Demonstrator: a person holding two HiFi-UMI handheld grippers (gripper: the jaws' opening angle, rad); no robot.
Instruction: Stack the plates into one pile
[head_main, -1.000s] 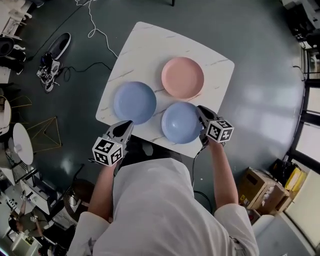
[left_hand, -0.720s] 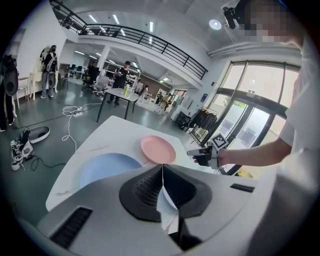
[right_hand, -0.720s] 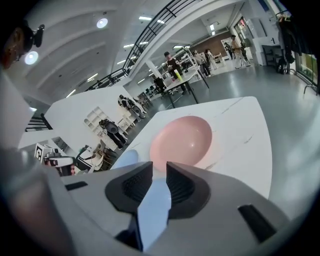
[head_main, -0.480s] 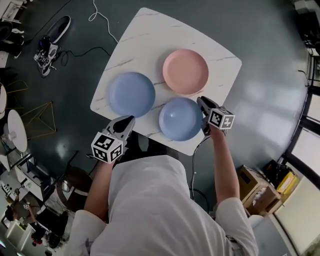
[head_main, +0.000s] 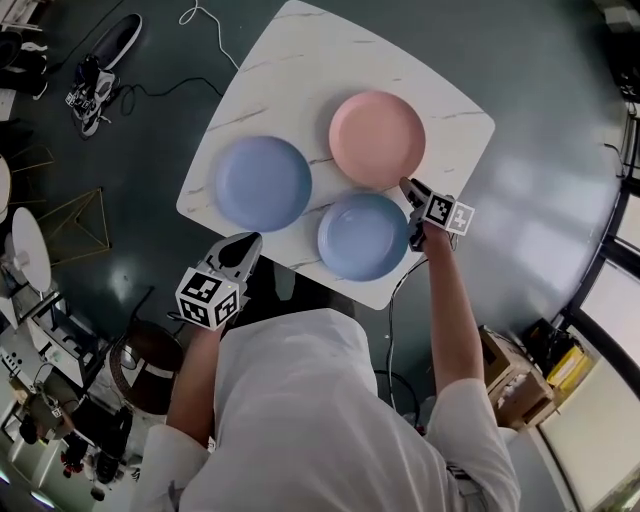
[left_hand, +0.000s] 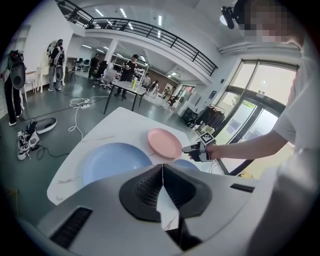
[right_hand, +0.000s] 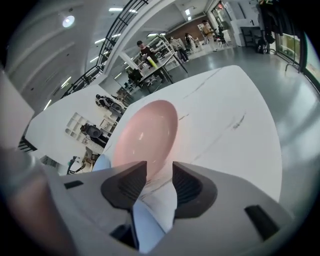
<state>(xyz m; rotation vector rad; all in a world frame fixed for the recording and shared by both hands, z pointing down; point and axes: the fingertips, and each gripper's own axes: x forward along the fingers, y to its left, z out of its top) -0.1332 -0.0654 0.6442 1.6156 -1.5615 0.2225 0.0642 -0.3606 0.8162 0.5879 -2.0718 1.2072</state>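
Observation:
Three plates lie apart on the white marble table (head_main: 300, 60): a pink plate (head_main: 377, 138) at the far right, a blue plate (head_main: 263, 183) at the left and a second blue plate (head_main: 362, 236) nearest me. My right gripper (head_main: 407, 186) hangs between the pink plate (right_hand: 147, 132) and the near blue plate (right_hand: 146, 222). Its jaws have just been opening and stand open, gripping nothing. My left gripper (head_main: 250, 243) is shut and empty, off the table's near edge, short of the left blue plate (left_hand: 115, 161).
Shoes (head_main: 95, 80) and cables lie on the dark floor left of the table. A gold wire stand (head_main: 70, 215) is at the left, cardboard boxes (head_main: 520, 375) at the lower right. People stand far off in the hall.
My right gripper has moved forward along the near blue plate's right rim toward the pink plate, and its jaws have opened. The left gripper has sunk slightly and stays shut.

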